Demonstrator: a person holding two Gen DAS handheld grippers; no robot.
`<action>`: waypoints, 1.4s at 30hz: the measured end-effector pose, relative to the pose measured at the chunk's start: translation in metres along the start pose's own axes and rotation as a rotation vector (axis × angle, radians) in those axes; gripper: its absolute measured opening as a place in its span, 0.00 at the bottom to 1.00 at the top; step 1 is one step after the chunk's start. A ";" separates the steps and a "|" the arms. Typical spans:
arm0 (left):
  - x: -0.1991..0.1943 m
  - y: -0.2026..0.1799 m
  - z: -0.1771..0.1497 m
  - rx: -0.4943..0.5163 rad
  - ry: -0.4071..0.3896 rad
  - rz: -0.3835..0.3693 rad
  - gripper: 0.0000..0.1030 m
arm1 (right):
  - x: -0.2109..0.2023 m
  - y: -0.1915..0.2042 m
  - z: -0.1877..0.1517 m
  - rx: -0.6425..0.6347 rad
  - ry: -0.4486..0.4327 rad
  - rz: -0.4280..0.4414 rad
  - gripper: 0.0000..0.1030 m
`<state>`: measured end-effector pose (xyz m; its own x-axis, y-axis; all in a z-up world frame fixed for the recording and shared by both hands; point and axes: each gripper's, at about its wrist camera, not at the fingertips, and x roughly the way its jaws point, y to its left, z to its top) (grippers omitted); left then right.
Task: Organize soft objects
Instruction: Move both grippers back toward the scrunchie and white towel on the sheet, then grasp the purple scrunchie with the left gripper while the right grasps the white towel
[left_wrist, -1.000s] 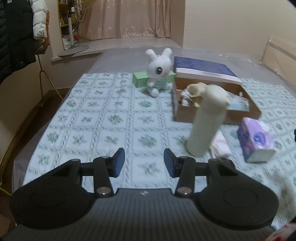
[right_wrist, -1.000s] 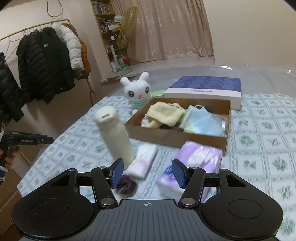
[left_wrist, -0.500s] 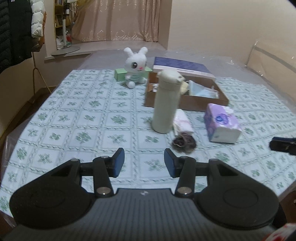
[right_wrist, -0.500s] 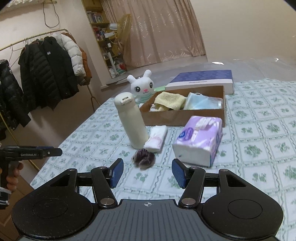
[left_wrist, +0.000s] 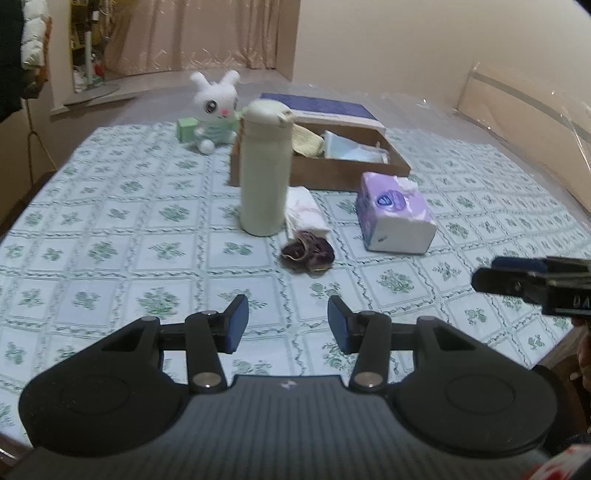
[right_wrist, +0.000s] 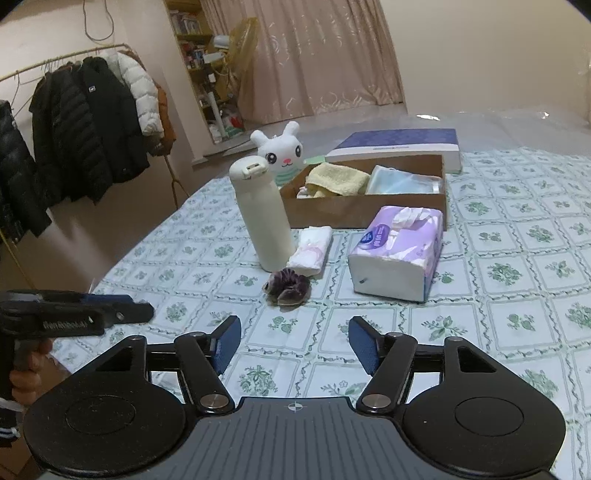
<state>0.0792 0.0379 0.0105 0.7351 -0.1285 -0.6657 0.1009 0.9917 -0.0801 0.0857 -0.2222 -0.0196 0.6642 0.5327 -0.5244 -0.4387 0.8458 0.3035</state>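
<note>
A purple scrunchie (left_wrist: 307, 253) (right_wrist: 288, 287) lies on the patterned tablecloth, with a folded white cloth (left_wrist: 306, 215) (right_wrist: 311, 250) just behind it. A purple tissue pack (left_wrist: 394, 217) (right_wrist: 399, 248) sits to the right. The brown cardboard box (left_wrist: 347, 170) (right_wrist: 365, 212) holds a yellow towel (right_wrist: 338, 179) and a bag of masks (right_wrist: 404, 180). A white bunny plush (left_wrist: 215, 109) (right_wrist: 282, 152) stands behind. My left gripper (left_wrist: 288, 324) is open and empty, short of the scrunchie. My right gripper (right_wrist: 294, 342) is empty, its jaws opening, also short of the scrunchie.
A tall cream bottle (left_wrist: 263, 169) (right_wrist: 261, 214) stands left of the cloth. A blue book (right_wrist: 400, 146) lies behind the box, a green box (left_wrist: 186, 129) beside the bunny. Coats (right_wrist: 88, 125) hang on a rack at the left. The near table edge is close below both grippers.
Both grippers have drawn back from the objects toward the near table edge, so the items look smaller. The right jaws have spread wider. Each gripper now shows in the other's view.
</note>
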 end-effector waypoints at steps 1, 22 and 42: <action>0.006 -0.001 0.000 0.003 -0.001 -0.008 0.43 | 0.005 -0.003 0.001 0.010 -0.001 0.003 0.63; 0.143 -0.039 0.015 0.310 -0.037 0.029 0.57 | 0.107 -0.057 0.003 0.115 0.071 -0.084 0.63; 0.198 -0.040 0.018 0.362 -0.007 0.015 0.42 | 0.114 -0.084 -0.004 0.184 0.065 -0.127 0.63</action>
<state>0.2332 -0.0277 -0.1046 0.7429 -0.1153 -0.6594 0.3200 0.9264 0.1986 0.1960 -0.2329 -0.1079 0.6640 0.4234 -0.6163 -0.2322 0.9002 0.3684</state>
